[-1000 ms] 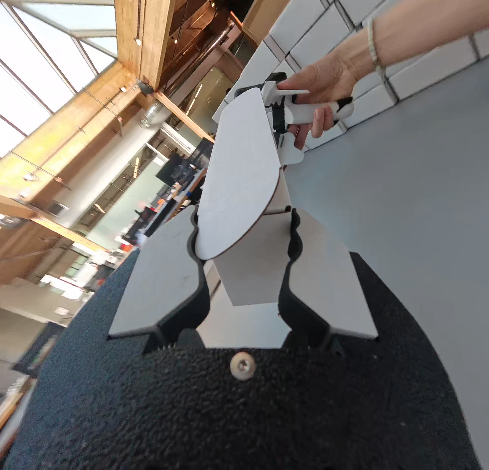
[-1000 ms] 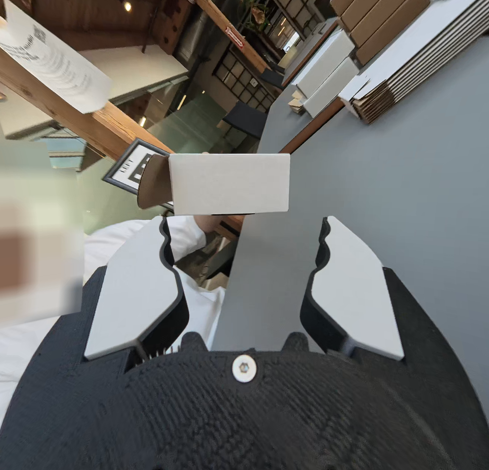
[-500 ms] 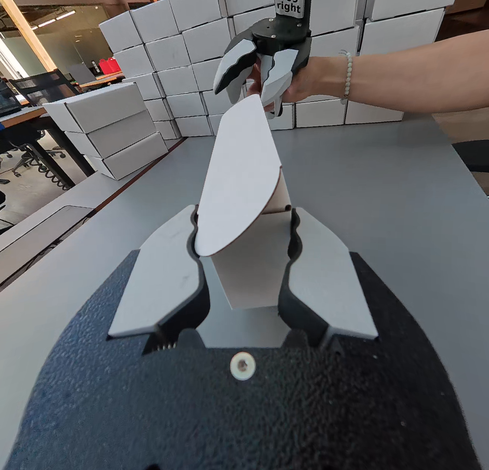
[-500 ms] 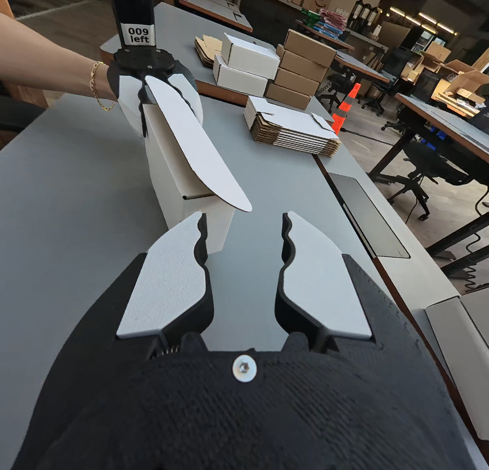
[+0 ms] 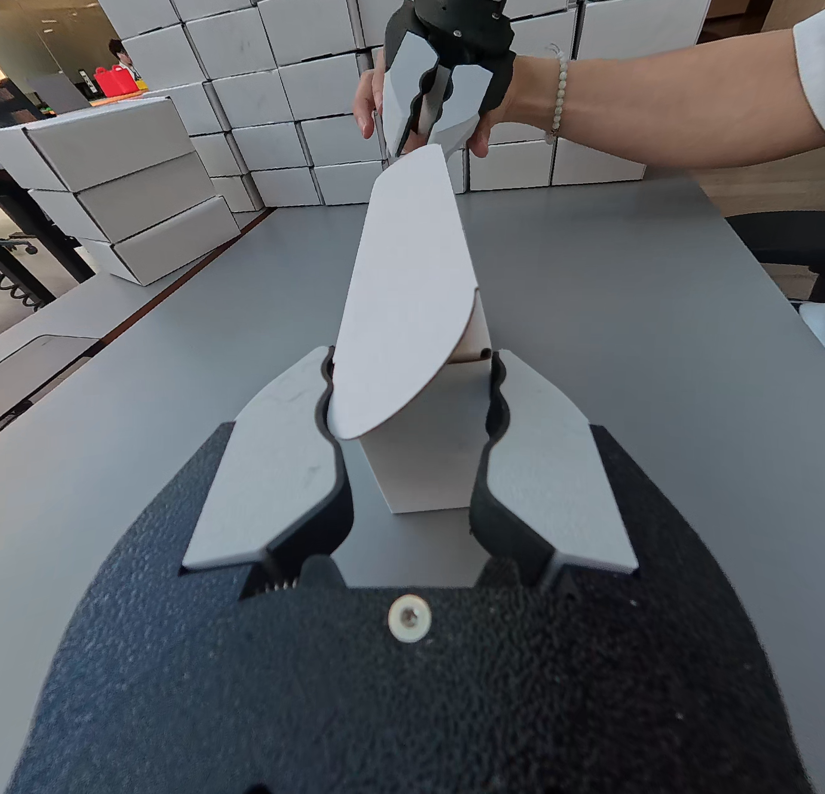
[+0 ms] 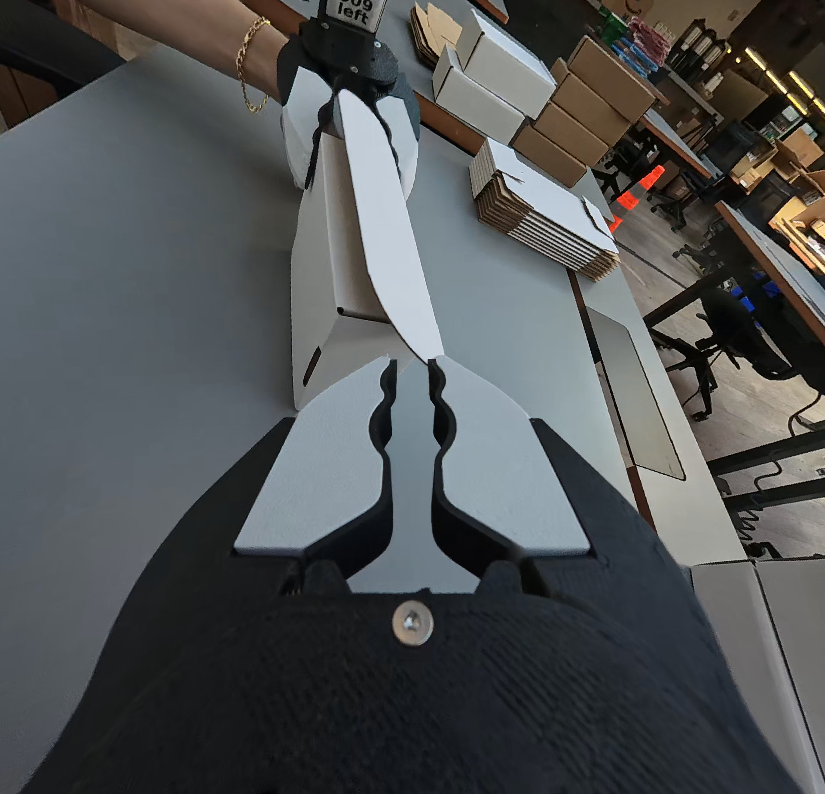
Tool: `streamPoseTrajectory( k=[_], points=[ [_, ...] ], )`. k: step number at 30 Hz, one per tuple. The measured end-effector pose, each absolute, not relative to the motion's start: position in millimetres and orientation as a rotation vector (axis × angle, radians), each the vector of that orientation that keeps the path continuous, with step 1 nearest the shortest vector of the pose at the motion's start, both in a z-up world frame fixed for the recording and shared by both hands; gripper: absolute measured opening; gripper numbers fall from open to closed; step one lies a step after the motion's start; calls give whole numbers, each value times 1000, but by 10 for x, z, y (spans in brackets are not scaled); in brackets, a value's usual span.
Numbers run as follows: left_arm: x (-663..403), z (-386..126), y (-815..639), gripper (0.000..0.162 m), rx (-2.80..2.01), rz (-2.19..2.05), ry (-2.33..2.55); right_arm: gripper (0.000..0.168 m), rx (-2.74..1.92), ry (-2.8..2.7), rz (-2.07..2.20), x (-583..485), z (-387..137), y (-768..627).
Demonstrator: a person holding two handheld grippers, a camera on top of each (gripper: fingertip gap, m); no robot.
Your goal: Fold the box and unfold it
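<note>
A white box (image 5: 424, 460) stands on the grey table (image 5: 625, 326), its long rounded flap (image 5: 402, 299) raised and slanting up. The left gripper (image 5: 410, 419) has its jaws closed against the box's near end, one on each side. At the far end, the right gripper (image 6: 408, 370) hangs at the flap's tip, its jaws narrowed to a slim gap; whether they pinch it I cannot tell. Stacked white boxes (image 5: 290, 80) stand behind.

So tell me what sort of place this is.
Probably a packing or warehouse workspace. A wall of stacked white boxes stands behind the grey table, a pile of flat box blanks lies on it, and brown cartons and more worktables fill the room.
</note>
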State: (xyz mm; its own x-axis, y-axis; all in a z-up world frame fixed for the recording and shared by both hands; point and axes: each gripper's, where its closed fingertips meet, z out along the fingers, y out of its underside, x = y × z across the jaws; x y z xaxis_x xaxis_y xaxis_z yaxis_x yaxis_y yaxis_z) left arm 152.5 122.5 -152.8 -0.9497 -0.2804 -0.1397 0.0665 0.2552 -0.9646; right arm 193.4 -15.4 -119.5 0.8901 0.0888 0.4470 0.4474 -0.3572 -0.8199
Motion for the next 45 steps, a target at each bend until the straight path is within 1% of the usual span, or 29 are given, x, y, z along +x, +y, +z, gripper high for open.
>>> streamPoseTrajectory(
  k=[1,7,9,11,14,21,24,34,45],
  points=[
    [1525,-1528,1226,65,-194,-1744,2251,16,-1935,-401,-391,1931,-1222,-167],
    [1531,-1534,1231,65,-187,-1740,2270,18,-1932,-445,-441,1917,-1234,-79],
    [1535,-1536,1233,65,-190,-1742,2273,9,-1928,-445,-483,1955,-1221,-53],
    [1527,-1536,1233,65,-188,-1747,2276,4,-1899,-425,-485,1971,-1158,-45],
    [1514,-1540,1230,65,-184,-1731,2289,3,-1882,-334,-365,1962,-1102,-46],
    [1572,-1563,1232,65,-279,-1680,2312,4,-1922,176,17,2144,-1110,-14],
    [1592,-1572,1213,65,-319,-1649,2327,4,-1900,302,123,2177,-1109,-31],
    [1654,-1613,1143,64,-455,-1485,2409,3,-1970,424,134,2159,-1096,-55],
    [1695,-1622,1092,64,-504,-1429,2412,6,-1872,528,137,2167,-1089,24]
  ],
)
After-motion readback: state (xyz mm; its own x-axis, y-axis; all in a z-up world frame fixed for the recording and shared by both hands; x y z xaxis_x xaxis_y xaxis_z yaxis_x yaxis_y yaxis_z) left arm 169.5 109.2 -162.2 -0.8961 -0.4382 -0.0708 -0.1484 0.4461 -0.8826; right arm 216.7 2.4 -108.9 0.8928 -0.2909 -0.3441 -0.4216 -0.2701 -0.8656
